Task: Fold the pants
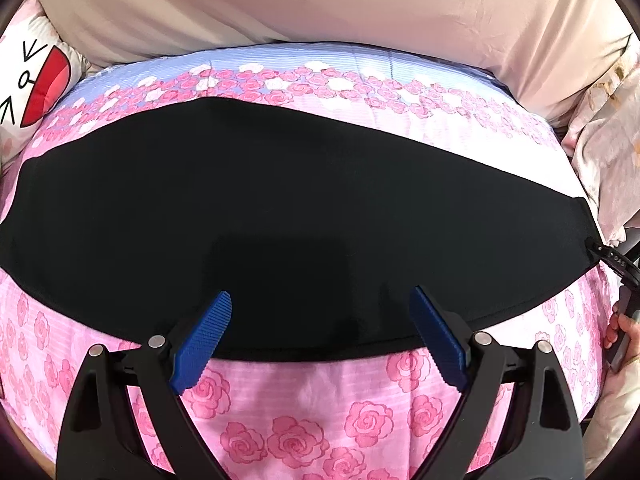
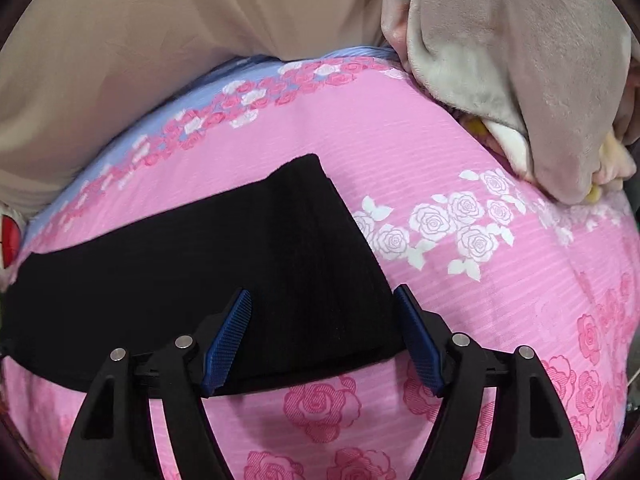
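Observation:
Black pants (image 1: 280, 208) lie flat in a long band across a pink rose-print bed cover (image 1: 304, 420). My left gripper (image 1: 322, 300) is open, its blue pads over the near edge of the pants around their middle, holding nothing. In the right wrist view the pants' right end (image 2: 248, 256) shows, with a ribbed band along its end edge. My right gripper (image 2: 322, 298) is open, its pads spread above the near right corner of the pants. The right gripper's tip also shows in the left wrist view (image 1: 612, 260), at the pants' right end.
A beige sheet (image 1: 320, 4) lies behind the cover. A cartoon pillow (image 1: 36, 84) sits at the far left. A grey plush blanket (image 2: 520, 80) is heaped at the far right. The person's hand (image 1: 622, 332) shows at the right edge.

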A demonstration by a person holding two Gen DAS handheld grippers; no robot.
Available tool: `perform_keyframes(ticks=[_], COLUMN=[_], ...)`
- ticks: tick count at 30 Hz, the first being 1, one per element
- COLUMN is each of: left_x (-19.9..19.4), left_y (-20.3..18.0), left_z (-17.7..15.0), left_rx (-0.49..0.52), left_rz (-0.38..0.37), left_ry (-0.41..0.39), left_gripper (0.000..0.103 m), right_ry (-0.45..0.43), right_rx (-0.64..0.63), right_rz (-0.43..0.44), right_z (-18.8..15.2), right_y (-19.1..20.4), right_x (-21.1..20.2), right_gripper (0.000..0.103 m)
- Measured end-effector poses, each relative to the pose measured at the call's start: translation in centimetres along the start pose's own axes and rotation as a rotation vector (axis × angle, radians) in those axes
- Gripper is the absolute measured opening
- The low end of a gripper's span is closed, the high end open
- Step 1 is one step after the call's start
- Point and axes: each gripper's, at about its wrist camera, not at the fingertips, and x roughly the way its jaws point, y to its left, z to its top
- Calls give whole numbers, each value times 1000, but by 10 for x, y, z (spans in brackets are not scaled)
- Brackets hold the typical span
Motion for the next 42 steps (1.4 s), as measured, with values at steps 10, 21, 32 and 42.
perform_keyframes(ticks=[10,21,32,42], left_x=[-10,-25,-35,-28], left_y=[33,97,157,132], left_z=[-10,-34,-56,-35], left_rx=[-43,-103,-192,-193], left_rz=[14,7,14,-65], left_ry=[-21,-38,-65,-81], left_gripper=[88,88,88,88], right_ry=[-114,58,24,-9], right_rx=[-30,-405,-474,-173], right_rz=[350,653,556,339], right_z=[21,-19,-44,-43], right_y=[79,373,382,247], right_x=[-81,-64,-85,-87], right_gripper=[14,15,70,70])
